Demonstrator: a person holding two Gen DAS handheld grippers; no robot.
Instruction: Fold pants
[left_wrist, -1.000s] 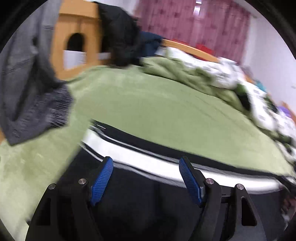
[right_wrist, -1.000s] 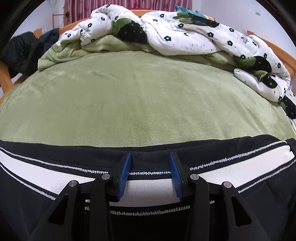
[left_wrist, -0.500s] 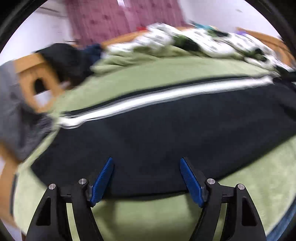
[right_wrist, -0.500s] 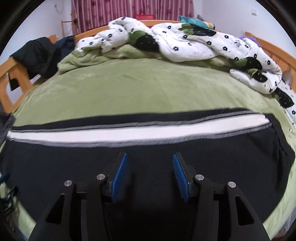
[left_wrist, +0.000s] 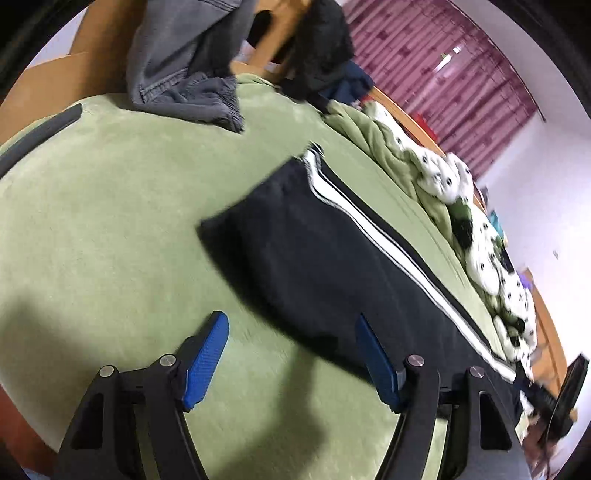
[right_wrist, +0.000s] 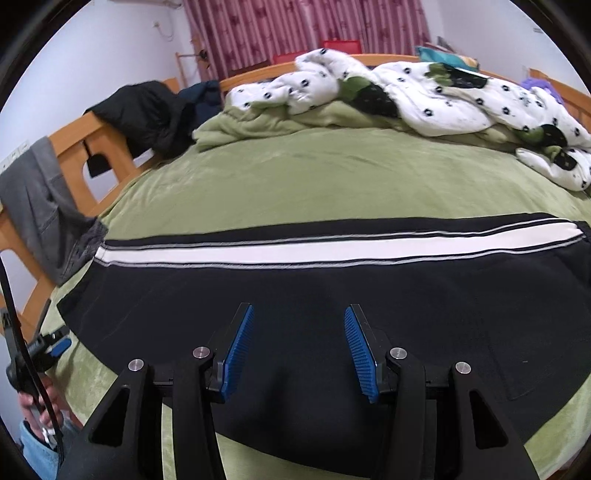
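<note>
- While the pants (right_wrist: 332, 295) lie flat and stretched across the green blanket (right_wrist: 332, 177), their white side stripe (right_wrist: 280, 253) runs along the far edge.
- Right gripper (right_wrist: 299, 350) hovers over the dark cloth near the front edge; its jaws are apart with nothing pinched between them, and they have just been opening.
- Left gripper (left_wrist: 291, 362) hangs over the blanket at one end of the pants (left_wrist: 332, 258); its jaws are spread and free of cloth, having just closed a little, and one blue pad (left_wrist: 376, 358) overlaps the hem in the view.
- Grey garment (left_wrist: 184, 74) drapes over the wooden bed frame (right_wrist: 107, 147).
- White flowered quilt (right_wrist: 424, 96) is bunched at the far side of the bed.
- At the lower left of the right view a hand (right_wrist: 40, 406) grips the other gripper's handle.
</note>
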